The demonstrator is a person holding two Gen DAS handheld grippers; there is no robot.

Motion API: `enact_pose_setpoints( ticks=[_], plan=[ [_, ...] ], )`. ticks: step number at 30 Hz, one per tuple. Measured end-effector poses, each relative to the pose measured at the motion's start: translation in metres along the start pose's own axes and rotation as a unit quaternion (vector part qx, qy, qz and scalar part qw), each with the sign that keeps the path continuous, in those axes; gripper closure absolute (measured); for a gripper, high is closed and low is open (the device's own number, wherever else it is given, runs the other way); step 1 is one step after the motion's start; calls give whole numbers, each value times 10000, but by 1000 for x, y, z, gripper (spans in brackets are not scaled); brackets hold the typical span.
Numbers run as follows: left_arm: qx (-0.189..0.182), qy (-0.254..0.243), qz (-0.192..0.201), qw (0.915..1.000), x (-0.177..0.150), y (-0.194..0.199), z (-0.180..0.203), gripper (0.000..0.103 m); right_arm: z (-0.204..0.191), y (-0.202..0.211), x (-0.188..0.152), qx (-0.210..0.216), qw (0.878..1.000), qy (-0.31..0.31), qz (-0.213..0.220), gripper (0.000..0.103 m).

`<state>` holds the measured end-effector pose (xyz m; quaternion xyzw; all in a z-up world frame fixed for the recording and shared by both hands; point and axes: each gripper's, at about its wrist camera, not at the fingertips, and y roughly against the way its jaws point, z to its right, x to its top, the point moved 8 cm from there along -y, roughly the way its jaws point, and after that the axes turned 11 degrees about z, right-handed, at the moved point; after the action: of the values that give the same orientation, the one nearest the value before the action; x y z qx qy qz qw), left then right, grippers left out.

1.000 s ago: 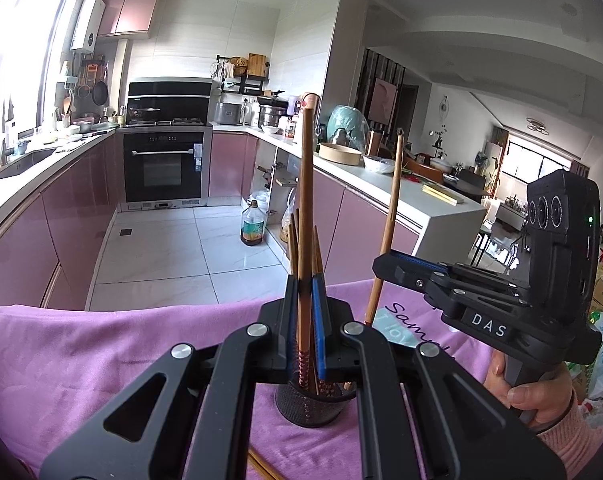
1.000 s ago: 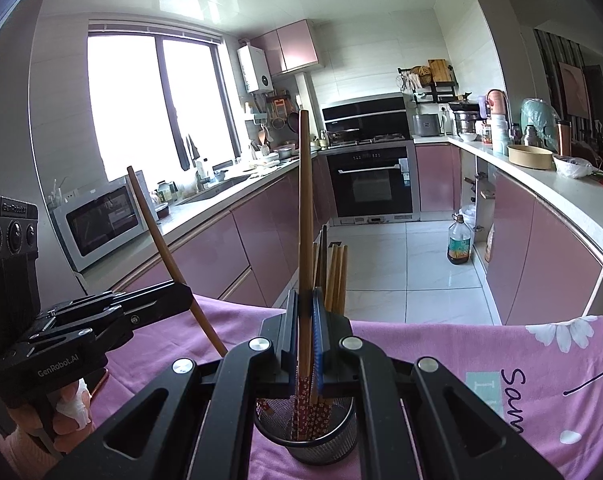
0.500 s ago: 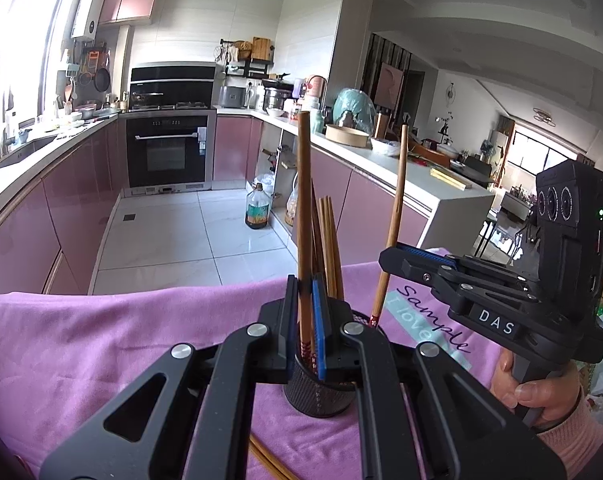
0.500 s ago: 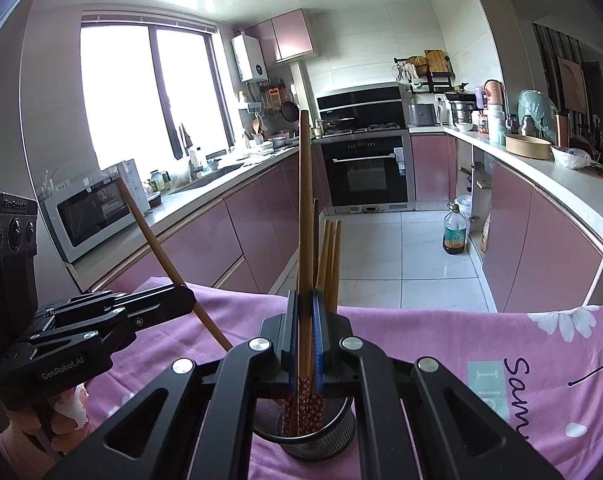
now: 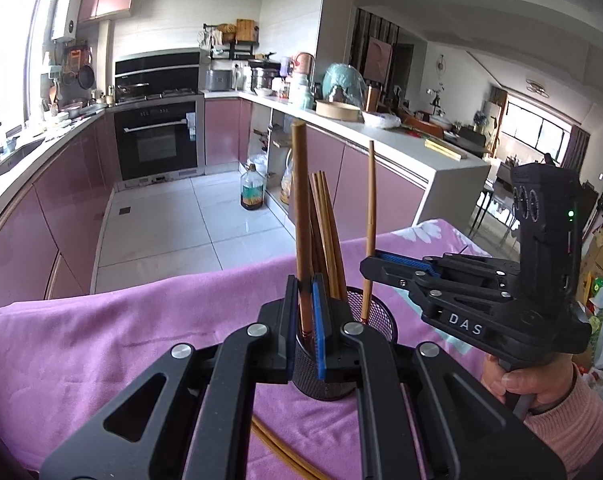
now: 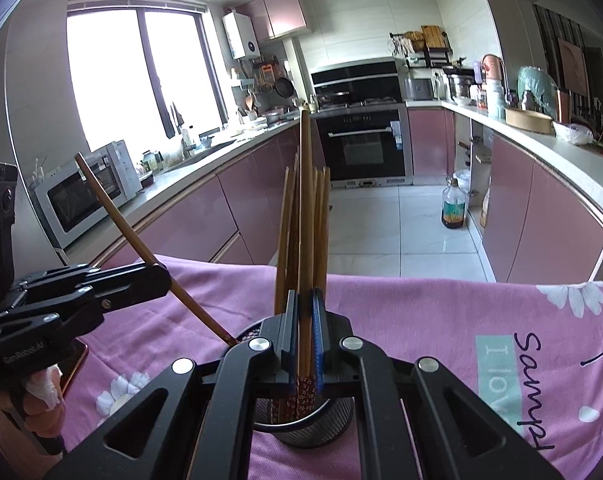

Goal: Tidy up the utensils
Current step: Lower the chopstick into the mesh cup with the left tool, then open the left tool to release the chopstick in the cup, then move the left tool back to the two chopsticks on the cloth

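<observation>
A black mesh holder (image 5: 375,316) stands on the purple cloth (image 5: 113,340) with several wooden chopsticks (image 5: 327,232) upright in it. My left gripper (image 5: 304,320) is shut on one chopstick (image 5: 300,200), its lower end just inside the holder's rim. My right gripper (image 5: 371,266) comes in from the right, shut on another chopstick (image 5: 370,200) whose tip is in the holder. In the right wrist view my right gripper (image 6: 306,334) holds its chopstick (image 6: 306,200) over the holder (image 6: 321,424). My left gripper (image 6: 157,276) holds a slanted chopstick (image 6: 141,248) with its tip at the rim.
More chopsticks (image 5: 279,450) lie on the cloth below my left gripper. The cloth-covered table ends at the far edge (image 6: 421,280); beyond lie the kitchen floor and pink cabinets. A phone-like object (image 6: 75,364) lies on the cloth at the left.
Both chopsticks have gone lower, and their tips have entered the holder. Both grippers have stayed shut.
</observation>
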<state>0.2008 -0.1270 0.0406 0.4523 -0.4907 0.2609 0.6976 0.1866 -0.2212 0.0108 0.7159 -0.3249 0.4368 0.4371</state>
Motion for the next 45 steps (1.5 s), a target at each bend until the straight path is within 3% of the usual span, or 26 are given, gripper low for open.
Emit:
enact_pose_setpoints(
  ticks=[7,17,22,36,40,45],
  plan=[
    [-79,-83,-318,9994,-2,-26,3,95,9,-7,-6,-142,9998,-79,-108,95],
    [9,182,-555,9983,-11,-56,-14,94,10,0,-11,-131,9998,-100,-64,77],
    [67,311,-562,9979,-19,-62,-23,92,8,5,-15,-119,9999,-57,-34,74],
    [285,206,57,9994,-33,-18,-20,64,-8,26,-21,20,9998,192,84,64],
    [375,190,113,9991,-43,-4,-17,59,-16,37,-26,57,9990,432,113,63],
    [584,112,173,9981,-59,13,-14,44,-26,47,-36,289,9982,520,52,63]
  ],
)
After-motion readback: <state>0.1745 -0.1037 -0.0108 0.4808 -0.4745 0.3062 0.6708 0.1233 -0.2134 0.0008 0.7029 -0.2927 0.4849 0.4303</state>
